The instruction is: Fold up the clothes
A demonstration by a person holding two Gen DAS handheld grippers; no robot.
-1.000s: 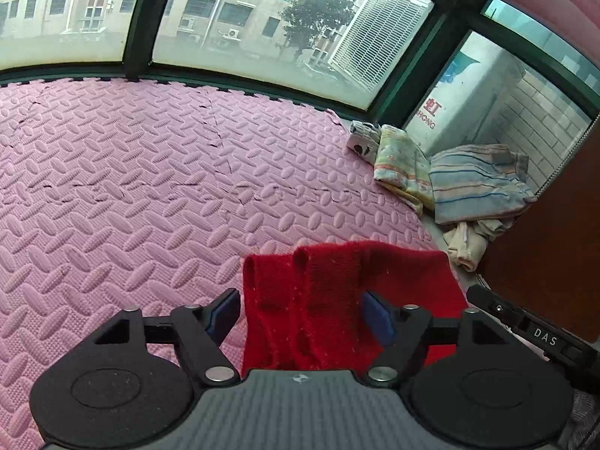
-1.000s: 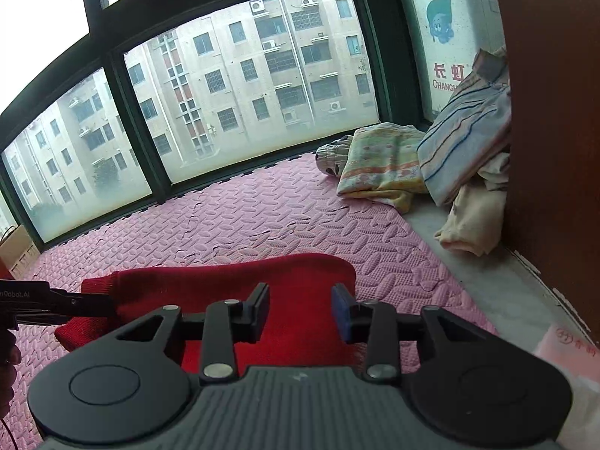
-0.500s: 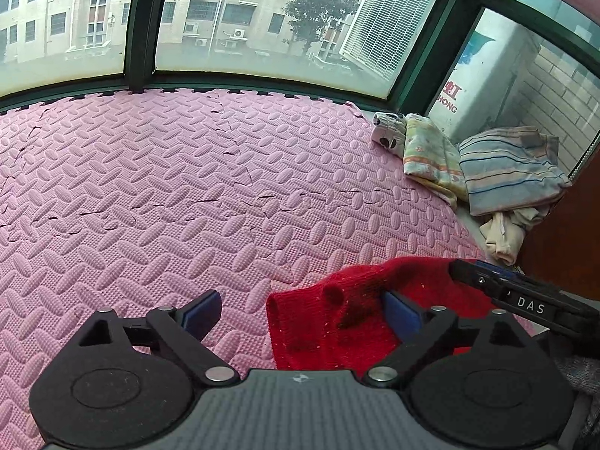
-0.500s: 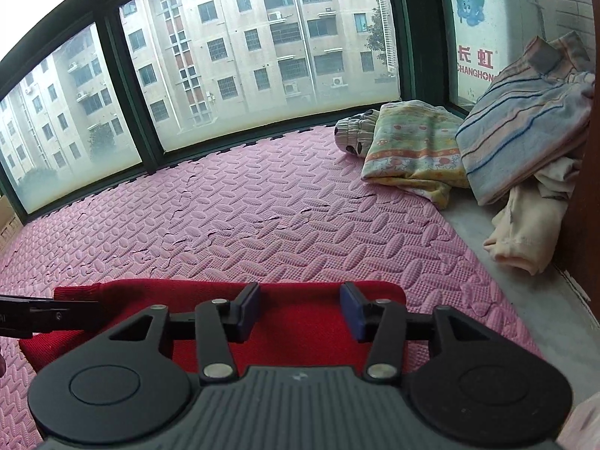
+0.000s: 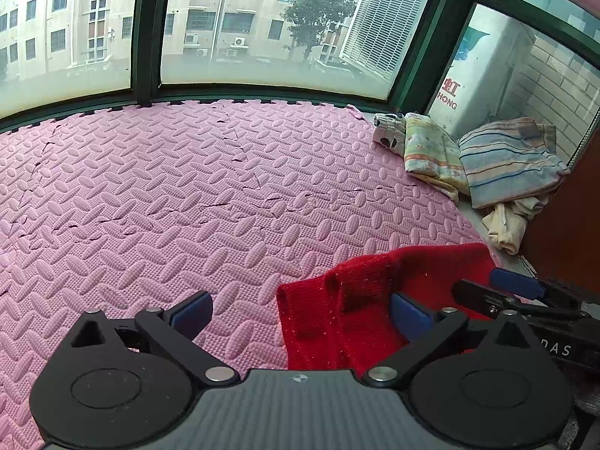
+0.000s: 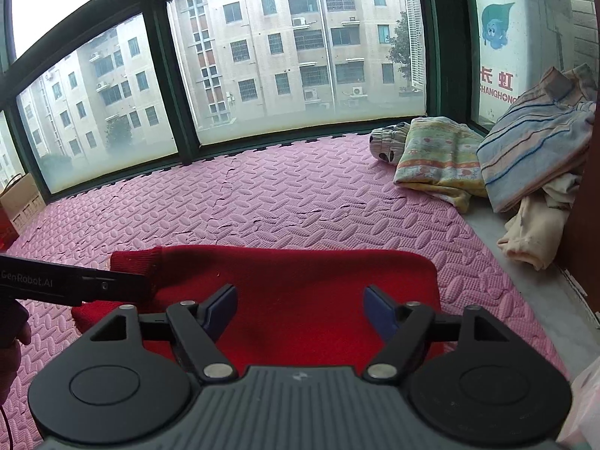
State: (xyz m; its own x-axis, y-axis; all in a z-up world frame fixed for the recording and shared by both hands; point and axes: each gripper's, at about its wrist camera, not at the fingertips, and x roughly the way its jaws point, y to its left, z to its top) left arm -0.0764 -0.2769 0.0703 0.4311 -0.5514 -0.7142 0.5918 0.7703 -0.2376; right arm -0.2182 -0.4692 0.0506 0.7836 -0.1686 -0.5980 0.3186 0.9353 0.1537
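Pink foam mat [image 5: 187, 195] under windows [image 6: 300, 56] | red garment [image 6: 300, 292] flat | left gripper [image 5: 300, 311] — spread | right gripper [image 6: 300, 311] — spread

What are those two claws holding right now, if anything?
Nothing. Both the left gripper and the right gripper are open over the red sweater, which lies on the pink mat.

open pink mat [image 5: 157, 195] ahead, clothes pile [image 5: 487, 161] far right

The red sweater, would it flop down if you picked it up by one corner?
Probably yes. The red sweater looks like soft knit, and it already bunches into folds near the left gripper, so it would likely droop. It lies flat on the bumpy pink foam mat, so it would probably drag rather than slide. It won't roll.
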